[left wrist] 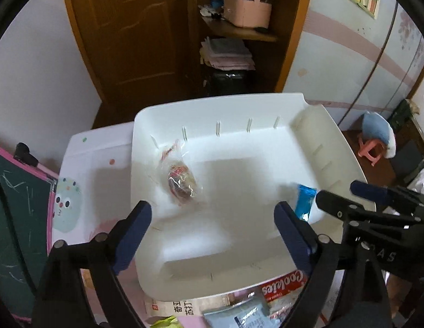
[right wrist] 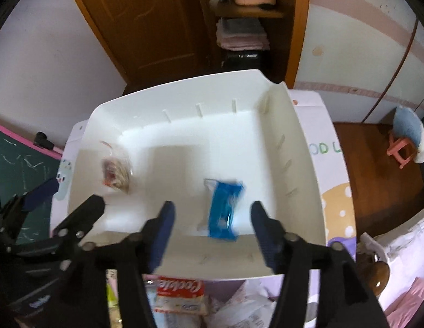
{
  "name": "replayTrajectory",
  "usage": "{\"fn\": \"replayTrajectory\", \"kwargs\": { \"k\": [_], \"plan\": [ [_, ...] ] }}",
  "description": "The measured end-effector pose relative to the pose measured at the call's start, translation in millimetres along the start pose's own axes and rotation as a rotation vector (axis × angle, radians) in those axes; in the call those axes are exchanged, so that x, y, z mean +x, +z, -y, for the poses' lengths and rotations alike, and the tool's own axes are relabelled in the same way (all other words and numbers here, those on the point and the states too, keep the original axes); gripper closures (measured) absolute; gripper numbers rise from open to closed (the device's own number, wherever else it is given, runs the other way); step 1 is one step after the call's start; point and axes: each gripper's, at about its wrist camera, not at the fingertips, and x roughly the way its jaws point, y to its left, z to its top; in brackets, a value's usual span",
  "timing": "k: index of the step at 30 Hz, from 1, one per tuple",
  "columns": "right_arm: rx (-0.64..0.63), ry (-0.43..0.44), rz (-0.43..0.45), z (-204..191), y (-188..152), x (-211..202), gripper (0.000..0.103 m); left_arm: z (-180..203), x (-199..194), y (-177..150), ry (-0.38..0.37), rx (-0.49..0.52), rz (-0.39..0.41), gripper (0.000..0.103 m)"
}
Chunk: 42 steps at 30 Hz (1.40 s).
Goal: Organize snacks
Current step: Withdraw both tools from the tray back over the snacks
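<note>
A large white bin (left wrist: 220, 109) sits on a small table. Inside it lie a clear-wrapped round snack (left wrist: 181, 181) at the left and a blue snack packet (left wrist: 304, 201) at the right. In the right wrist view the wrapped snack (right wrist: 116, 173) and the blue packet (right wrist: 224, 209) both lie on the bin floor (right wrist: 184, 164). My left gripper (left wrist: 213, 218) is open and empty above the bin's near side. My right gripper (right wrist: 212, 222) is open and empty, just behind the blue packet. Each gripper shows at the edge of the other's view.
Loose snacks lie in front of the bin: a red Cookies pack (right wrist: 180, 295), a grey packet (left wrist: 239, 315) and a white packet with red print (left wrist: 181, 307). A chalkboard (left wrist: 12, 213) stands at the left. A pink stool (right wrist: 400, 146) and wooden cabinet (left wrist: 146, 27) stand beyond.
</note>
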Motion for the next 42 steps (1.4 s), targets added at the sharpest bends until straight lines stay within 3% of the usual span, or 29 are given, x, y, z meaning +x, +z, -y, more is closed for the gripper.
{"fn": "replayTrajectory", "kwargs": {
  "k": [4,7,14,20,27,35,37,42],
  "plan": [
    [0.012,-0.012,0.064,5,-4,-10,0.027,0,-8,-6,0.059,0.009,0.026,0.008],
    [0.0,-0.013,0.09,5,-7,-22,0.027,0,-20,-10,0.072,0.0,0.041,0.008],
    [-0.049,-0.008,0.162,-9,-23,-62,0.027,-1,-59,-20,0.013,-0.019,0.069,0.008],
    [-0.034,0.039,0.153,-10,-41,-89,0.027,4,-102,-38,0.021,0.0,0.11,0.008],
    [-0.057,0.023,0.2,-19,-69,-136,0.027,12,-158,-60,0.027,0.031,0.167,0.008],
    [-0.07,0.018,0.3,-29,-111,-202,0.027,11,-215,-93,0.023,0.021,0.216,0.009],
    [-0.083,0.014,0.319,-32,-122,-213,0.027,11,-224,-102,0.021,0.025,0.221,0.014],
    [-0.122,0.049,0.35,-37,-153,-233,0.027,8,-248,-130,-0.008,0.026,0.248,0.015]
  ]
}}
